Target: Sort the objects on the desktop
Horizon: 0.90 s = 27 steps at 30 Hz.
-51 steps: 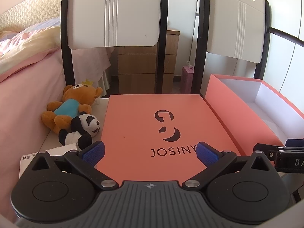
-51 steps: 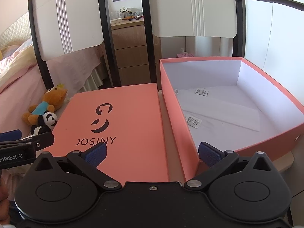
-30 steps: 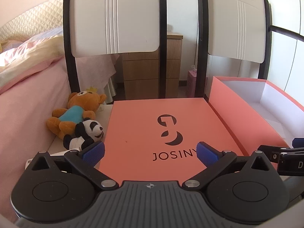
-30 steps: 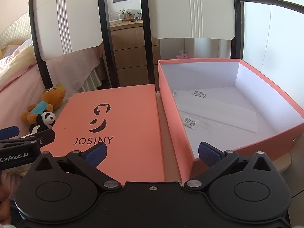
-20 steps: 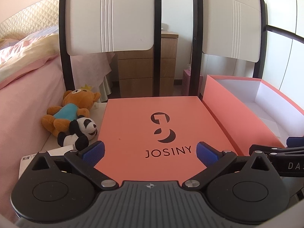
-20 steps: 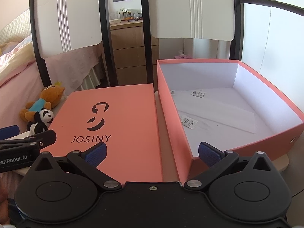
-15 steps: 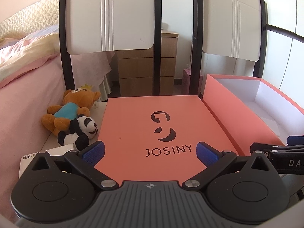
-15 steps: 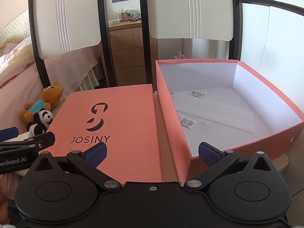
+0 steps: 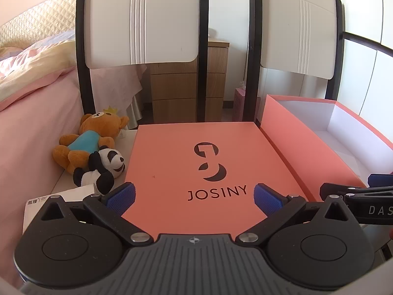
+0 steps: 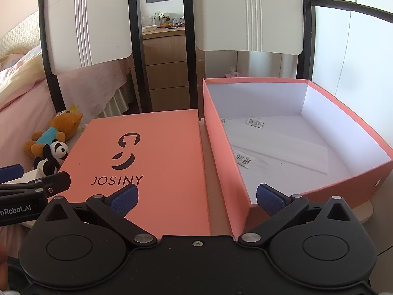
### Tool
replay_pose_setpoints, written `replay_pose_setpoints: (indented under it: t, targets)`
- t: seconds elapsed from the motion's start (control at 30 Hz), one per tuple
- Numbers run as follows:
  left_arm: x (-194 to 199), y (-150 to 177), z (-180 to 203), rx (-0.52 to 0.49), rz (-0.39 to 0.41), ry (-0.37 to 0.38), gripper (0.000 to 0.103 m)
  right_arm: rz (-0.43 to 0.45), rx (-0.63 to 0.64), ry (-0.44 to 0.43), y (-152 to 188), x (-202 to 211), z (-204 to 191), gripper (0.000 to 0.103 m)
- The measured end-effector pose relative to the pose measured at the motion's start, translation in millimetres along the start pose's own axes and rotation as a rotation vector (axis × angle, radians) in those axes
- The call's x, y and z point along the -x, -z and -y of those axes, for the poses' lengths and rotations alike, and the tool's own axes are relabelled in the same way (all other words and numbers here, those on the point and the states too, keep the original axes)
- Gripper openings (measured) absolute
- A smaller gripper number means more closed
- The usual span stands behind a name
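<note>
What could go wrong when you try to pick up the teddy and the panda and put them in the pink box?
Three things might go wrong.
1. The panda lies against the teddy bear, so the open left gripper might pinch both or drag one along.
2. Both toys sit near the table's edge beside the bed, so a nudge could tip them off.
3. The lid lies between the toys and the open box, so a low carry might snag on the box wall.
</note>
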State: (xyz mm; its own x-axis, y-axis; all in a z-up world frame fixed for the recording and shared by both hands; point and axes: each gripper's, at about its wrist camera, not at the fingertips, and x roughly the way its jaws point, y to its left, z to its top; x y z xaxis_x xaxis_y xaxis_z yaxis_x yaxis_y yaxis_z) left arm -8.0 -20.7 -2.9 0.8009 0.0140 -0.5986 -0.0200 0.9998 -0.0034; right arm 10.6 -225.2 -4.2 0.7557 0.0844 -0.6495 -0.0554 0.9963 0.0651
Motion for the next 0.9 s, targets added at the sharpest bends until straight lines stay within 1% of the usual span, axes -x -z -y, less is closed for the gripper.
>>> replay_pose_setpoints:
  t: [0.27,0.43,0.63,0.73,0.9]
  targets:
    - [0.4,1.1,-1.2,-0.003,-0.004,0.001,0.103,0.002,0.002,-0.008,0.0,0.2,-0.6,0.103]
    - [0.9,4.0,-3.1,-0.025,0.006,-0.002,0.103,0.004,0.002,-0.016,0.1,0.5,-1.1,0.103]
    - [-3.1,5.6,-14.4,-0.037,-0.004,-0.014,0.103,0.017,0.005,-0.020,-0.1,2.9,-1.5,0.103]
    - [-1.4,1.9,-24.9,-0.021,0.016,0.006,0.103,0.030,0.017,-0.017,-0.2,5.3,-3.2,0.103]
    - [5.6,-15.1,-42.0,-0.029,0.093,0.054,0.103,0.039,-0.003,-0.048,-1.4,9.6,-1.4,0.103]
